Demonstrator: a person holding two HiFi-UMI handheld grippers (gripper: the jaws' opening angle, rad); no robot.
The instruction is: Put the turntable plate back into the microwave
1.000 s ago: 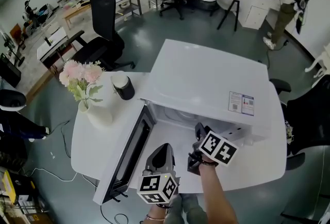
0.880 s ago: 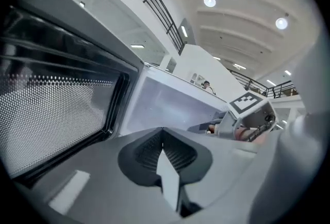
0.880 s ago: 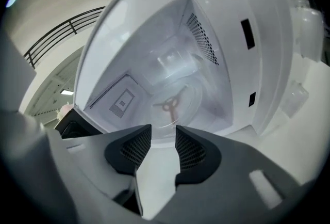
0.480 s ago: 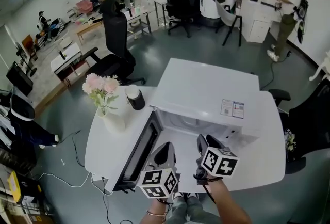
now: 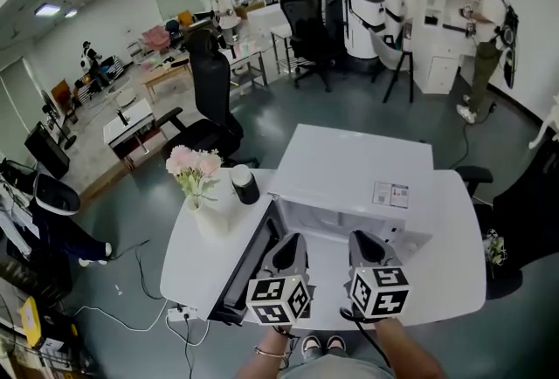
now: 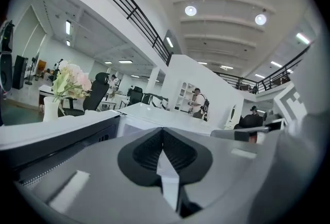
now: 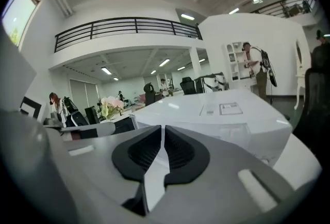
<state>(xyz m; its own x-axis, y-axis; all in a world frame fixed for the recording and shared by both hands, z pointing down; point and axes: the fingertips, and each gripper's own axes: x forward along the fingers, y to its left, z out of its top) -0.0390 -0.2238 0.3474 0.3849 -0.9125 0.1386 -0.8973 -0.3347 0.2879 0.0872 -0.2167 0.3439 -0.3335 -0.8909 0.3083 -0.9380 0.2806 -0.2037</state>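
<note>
The white microwave stands on a white table with its door swung open to the left. I see no turntable plate in any view, and the cavity mouth shows only white. My left gripper hovers in front of the opening, shut and empty; in its own view the left gripper has its pads touching. Beside it, the right gripper is raised too. In the right gripper view the right gripper has its jaws closing, with a thin slit left and nothing between them.
A white vase of pink flowers and a black cup stand on the table left of the microwave. Office chairs, desks and several people fill the room behind. A power strip and cables lie on the floor at the left.
Both grippers have risen and drawn back from the microwave's mouth. The right gripper's jaws, wide apart before, have come nearly together. The head view has lifted and takes in more of the room.
</note>
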